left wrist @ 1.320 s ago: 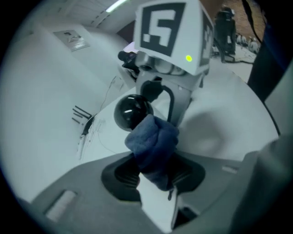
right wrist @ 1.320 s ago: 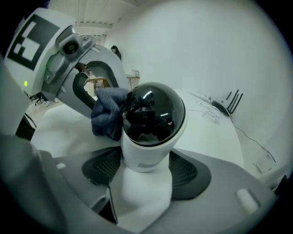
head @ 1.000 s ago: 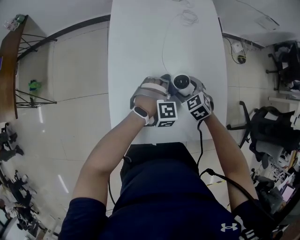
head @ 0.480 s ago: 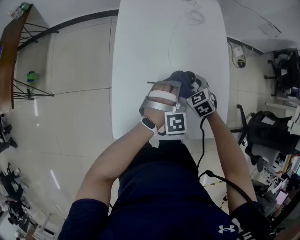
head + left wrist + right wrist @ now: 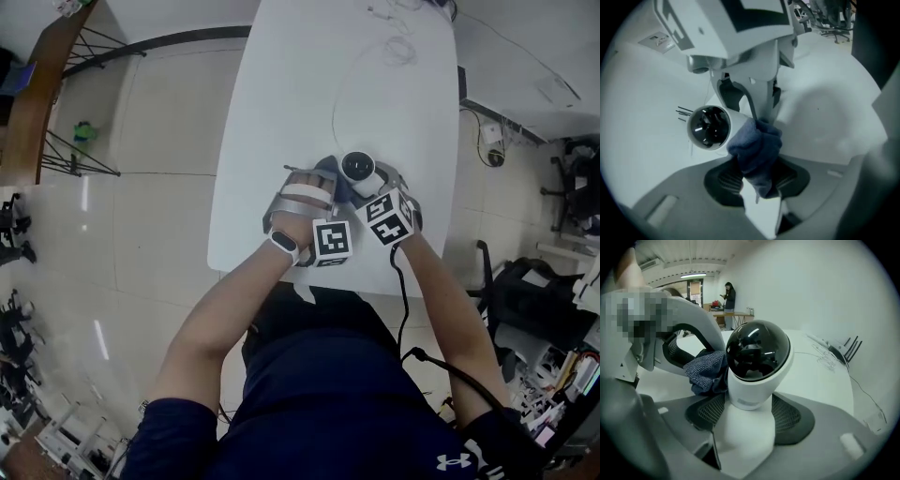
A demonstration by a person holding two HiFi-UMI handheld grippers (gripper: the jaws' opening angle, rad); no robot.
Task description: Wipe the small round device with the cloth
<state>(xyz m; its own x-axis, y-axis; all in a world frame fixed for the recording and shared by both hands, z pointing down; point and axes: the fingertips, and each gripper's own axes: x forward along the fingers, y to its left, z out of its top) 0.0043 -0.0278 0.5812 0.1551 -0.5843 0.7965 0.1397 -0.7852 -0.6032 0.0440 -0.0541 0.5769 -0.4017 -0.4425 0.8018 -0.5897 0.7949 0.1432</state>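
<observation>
White table [image 5: 281,141], cloth [image 5: 757,150] touching small round device [image 5: 757,362]

Mid-frame in the head view, the left tongs [image 5: 757,182] clamp the cloth [image 5: 754,145]; the right tongs [image 5: 747,416] are closing on the small round device [image 5: 757,357].

Logged one brand mark: white interlocked-U logo [image 5: 457,457] on the dark shirt [image 5: 328,394], head view. Square black-and-white codes on left cube [image 5: 332,240] and right cube [image 5: 387,217], no letters. Paper label [image 5: 658,40] on table [image 5: 633,122]: print illegible.
</observation>
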